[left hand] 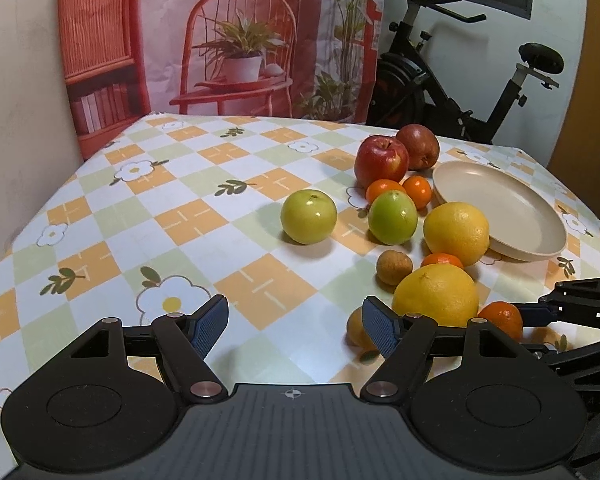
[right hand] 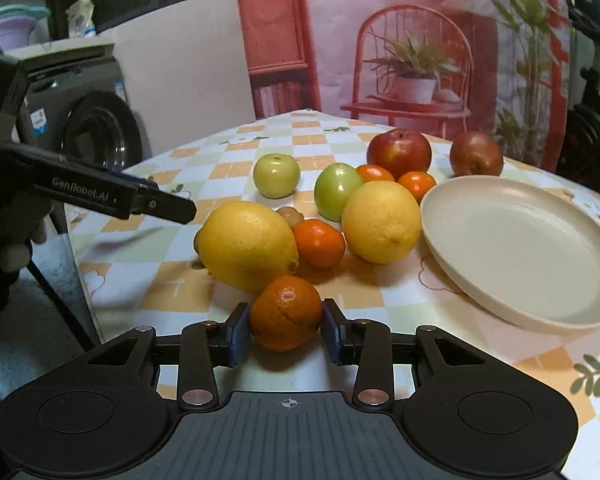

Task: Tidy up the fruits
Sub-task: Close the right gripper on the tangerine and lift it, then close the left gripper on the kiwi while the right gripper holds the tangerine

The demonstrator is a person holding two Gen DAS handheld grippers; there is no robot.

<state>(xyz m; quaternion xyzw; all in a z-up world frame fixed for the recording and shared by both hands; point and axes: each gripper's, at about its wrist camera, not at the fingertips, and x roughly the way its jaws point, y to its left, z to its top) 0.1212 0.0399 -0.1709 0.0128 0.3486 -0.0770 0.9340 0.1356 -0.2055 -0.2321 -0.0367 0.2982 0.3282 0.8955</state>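
— Orange peel sits squarely between the pads of the right gripper point(right hand: 286, 330); is that mandarin point(right hand: 286, 313) actually held?

— Yes. Both blue pads press its sides, so the right gripper is clamped on it, low over the tablecloth point(left hand: 180, 216) at the near edge of the fruit pile.

— Where does it go?

— Probably the beige plate point(right hand: 539, 304), which lies empty ahead and to the right of the mandarin (nothing stands between them). The fruit is roundish, so no axis matters.

— And the left gripper point(left hand: 296, 326)?

— Jaws apart, holding nothing, over bare cloth left of the big lemon point(left hand: 435, 294). The right hand is nearer the plate.

— Surroundings?

— Checked floral vinyl cloth, a printed backdrop behind, an exercise bike point(left hand: 459, 80) beyond.
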